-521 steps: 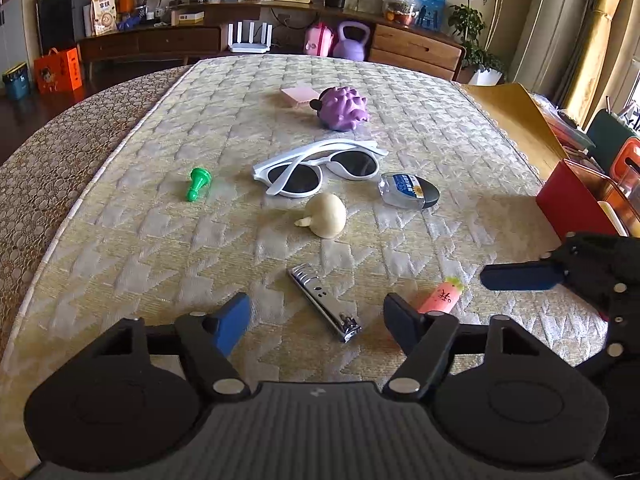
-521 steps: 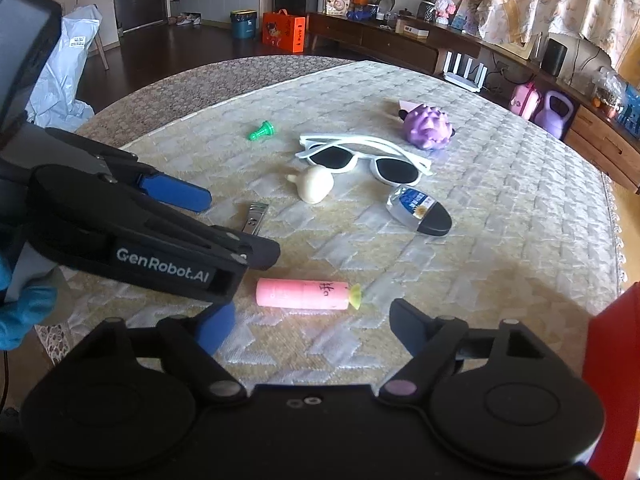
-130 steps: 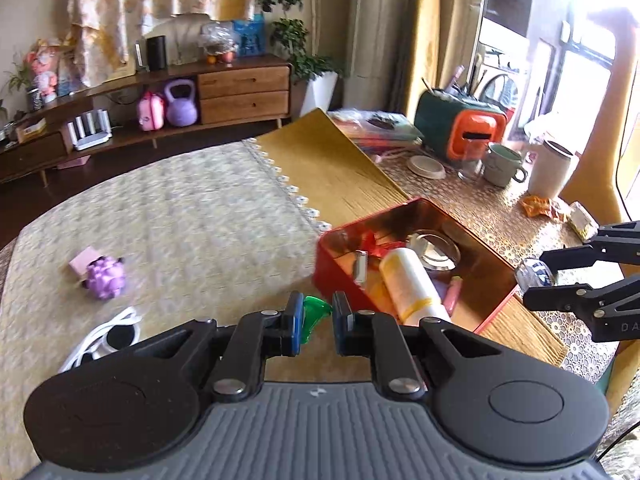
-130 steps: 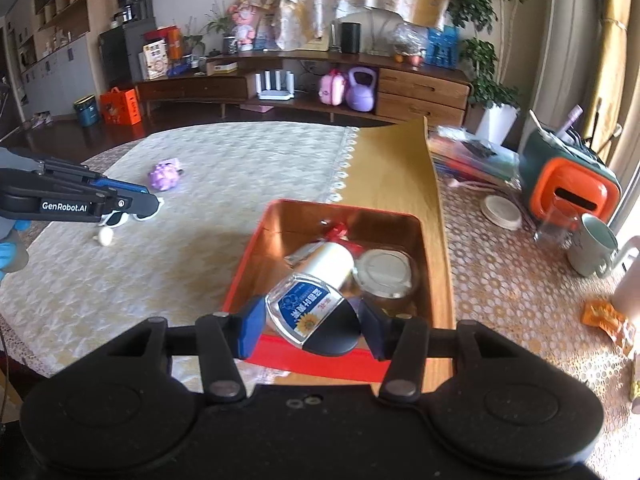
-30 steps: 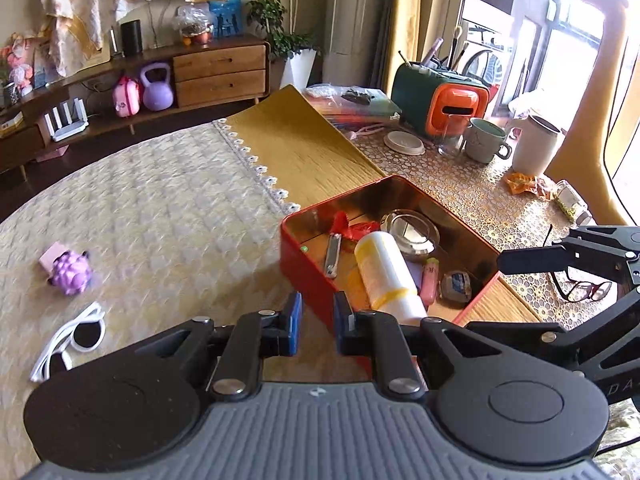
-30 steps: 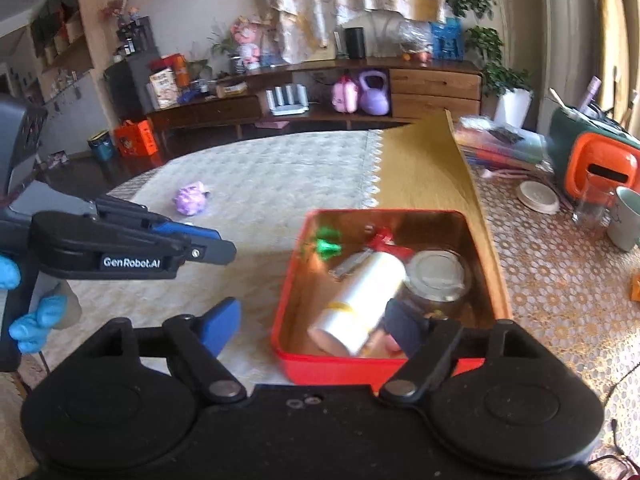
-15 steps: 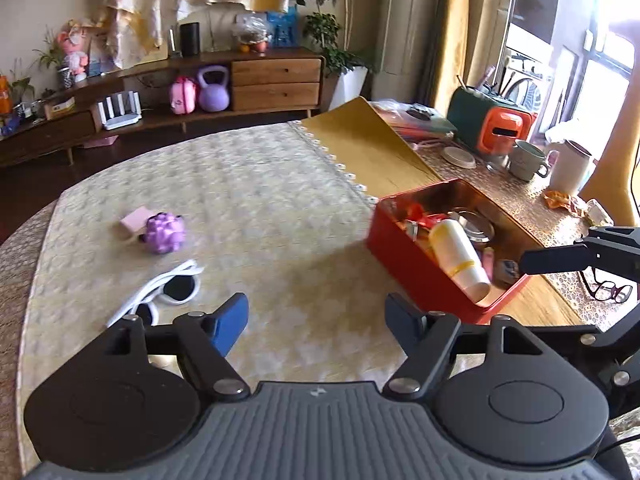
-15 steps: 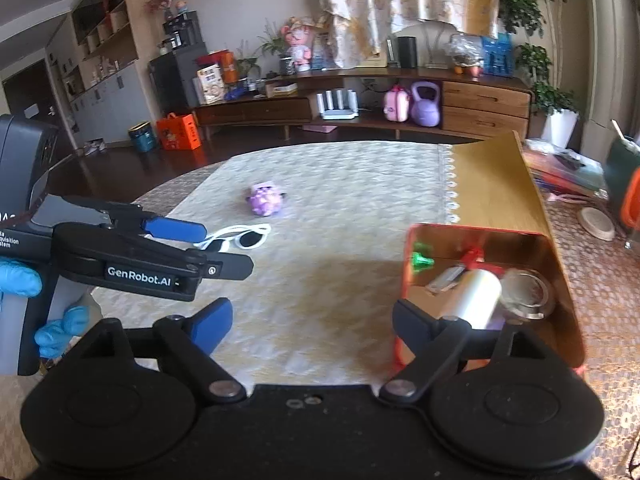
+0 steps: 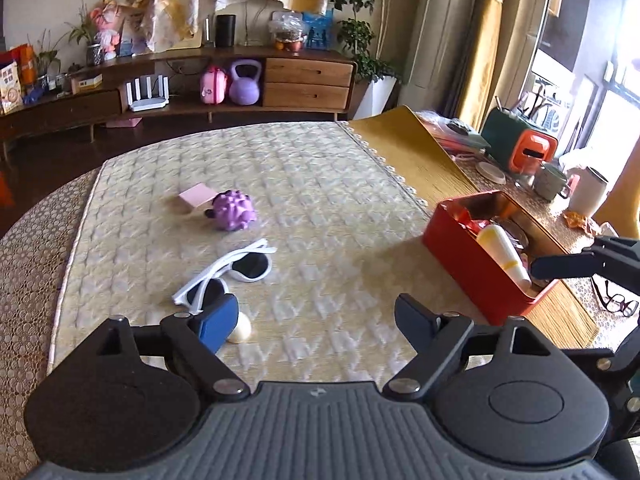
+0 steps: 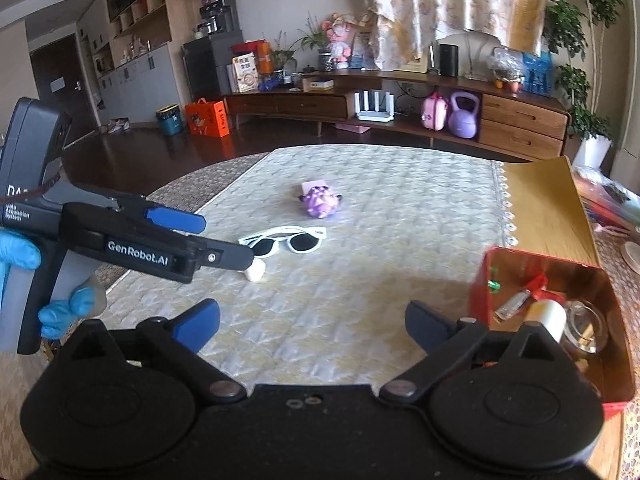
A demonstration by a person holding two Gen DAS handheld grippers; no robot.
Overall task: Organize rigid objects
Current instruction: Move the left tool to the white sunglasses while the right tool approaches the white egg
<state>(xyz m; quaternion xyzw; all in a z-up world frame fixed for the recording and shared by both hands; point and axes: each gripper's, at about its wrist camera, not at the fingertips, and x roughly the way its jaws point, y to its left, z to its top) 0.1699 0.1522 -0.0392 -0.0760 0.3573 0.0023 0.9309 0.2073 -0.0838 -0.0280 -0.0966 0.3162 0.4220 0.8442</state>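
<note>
White sunglasses (image 9: 234, 272) (image 10: 286, 242) lie on the yellow quilted cloth, a cream garlic-shaped toy (image 9: 240, 329) (image 10: 256, 271) just in front of them. Farther back sit a purple spiky toy (image 9: 234, 211) (image 10: 320, 203) and a pink pad (image 9: 196, 196). The red tin box (image 9: 472, 264) (image 10: 616, 368) at the right holds a white bottle (image 9: 502, 252), a green piece (image 10: 493, 285) and other items. My left gripper (image 9: 314, 322) hangs over the cloth near the garlic toy, jaws opening, nothing between them. My right gripper (image 10: 312, 326) is likewise opening and empty, left of the box.
A gold mat (image 9: 404, 148) lies beyond the cloth's lace edge. Mugs, an orange-and-green appliance (image 9: 520, 146) and eyeglasses (image 9: 618, 300) stand on the table right of the box. A low sideboard (image 10: 400, 108) runs along the far wall. A blue-gloved hand (image 10: 24, 256) holds the left tool.
Both grippers have swung left, away from the red box and back over the cloth. Their jaws have spread wider, the left from nearly shut.
</note>
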